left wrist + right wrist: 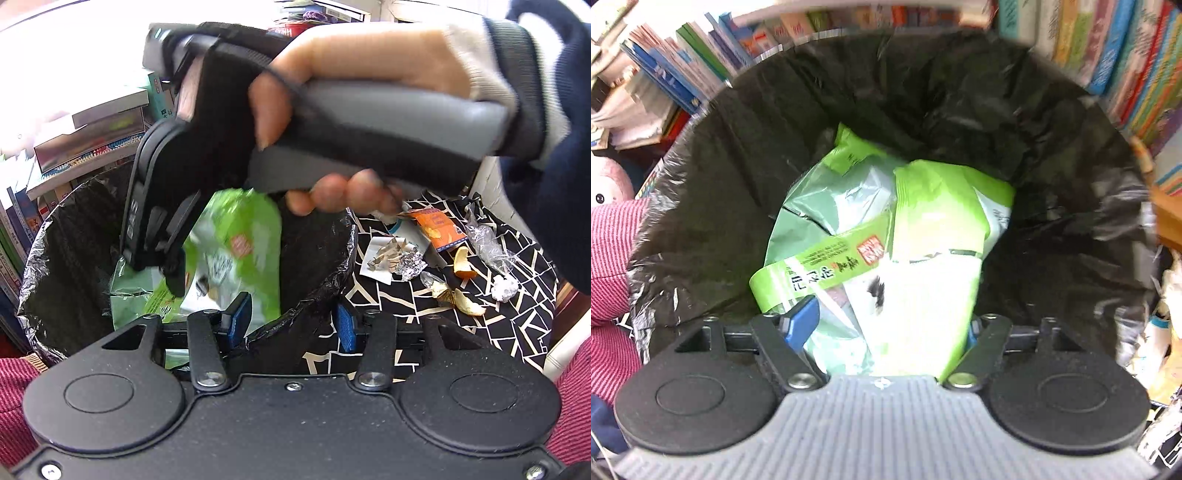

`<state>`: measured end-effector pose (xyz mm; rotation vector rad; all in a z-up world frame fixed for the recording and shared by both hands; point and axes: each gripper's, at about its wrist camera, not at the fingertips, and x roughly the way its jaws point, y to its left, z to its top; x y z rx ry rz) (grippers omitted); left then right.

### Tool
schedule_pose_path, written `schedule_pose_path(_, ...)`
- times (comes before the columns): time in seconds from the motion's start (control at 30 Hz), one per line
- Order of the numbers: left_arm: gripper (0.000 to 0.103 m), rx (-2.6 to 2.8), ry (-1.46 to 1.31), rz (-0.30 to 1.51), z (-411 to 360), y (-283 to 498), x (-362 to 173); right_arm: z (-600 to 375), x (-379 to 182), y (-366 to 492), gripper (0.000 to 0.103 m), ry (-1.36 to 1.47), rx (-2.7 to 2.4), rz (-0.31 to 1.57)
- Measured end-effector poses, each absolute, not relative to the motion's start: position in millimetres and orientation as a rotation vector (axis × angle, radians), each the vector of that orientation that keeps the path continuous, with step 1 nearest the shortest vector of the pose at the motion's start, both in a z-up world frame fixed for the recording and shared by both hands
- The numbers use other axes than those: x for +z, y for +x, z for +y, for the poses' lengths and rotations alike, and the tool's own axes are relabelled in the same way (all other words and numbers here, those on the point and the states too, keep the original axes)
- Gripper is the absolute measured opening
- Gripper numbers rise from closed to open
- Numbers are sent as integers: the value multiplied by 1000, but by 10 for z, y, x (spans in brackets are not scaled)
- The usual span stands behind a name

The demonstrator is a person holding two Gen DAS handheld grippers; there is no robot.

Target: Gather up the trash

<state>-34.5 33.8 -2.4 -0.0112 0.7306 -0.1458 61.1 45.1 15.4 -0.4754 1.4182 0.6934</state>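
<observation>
My right hand-held gripper (886,325) hangs over the bin (701,206), its blue pads spread wide; a green snack bag (923,266) sits between them, and I cannot tell whether either pad touches it. A second green bag (827,199) lies deeper inside the black liner, partly under the first. In the left wrist view my right hand (354,74) wraps the grey handle, and the fingers of that gripper point down into the bin beside the green bag (240,251).

My left hand-held gripper (291,325) is spread apart and holds nothing, poised at the bin's near rim (332,295). Just right of the bin, the table (517,325) with a black-and-cream cloth carries more trash: an orange wrapper (439,225), crumpled foil (410,262), orange peel (463,264), clear plastic (487,240) and a white paper ball (504,288). Books (1126,55) stand behind the bin.
</observation>
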Motion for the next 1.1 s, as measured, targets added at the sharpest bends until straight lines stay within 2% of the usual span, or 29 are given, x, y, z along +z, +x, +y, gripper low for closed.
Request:
schedule_pose_path(0.27,46,-137,-9,729,327,-354,-20,80,690,544,89,-459,684,1321)
schedule_pose_path(0.6,47,-129,-4,727,316,-362,-18,-23,557,414,92,-438,670,1261)
schedule_pose_path(0.83,47,-129,-3,727,316,-363,-20,-192,713,344,96,-419,678,1222)
schedule_pose_path(0.9,47,-128,-2,726,314,-364,-21,-209,732,324,103,-408,688,1202)
schedule_pose_path(1.1,48,-125,-4,726,317,-366,-23,-283,875,270,103,-401,706,1124)
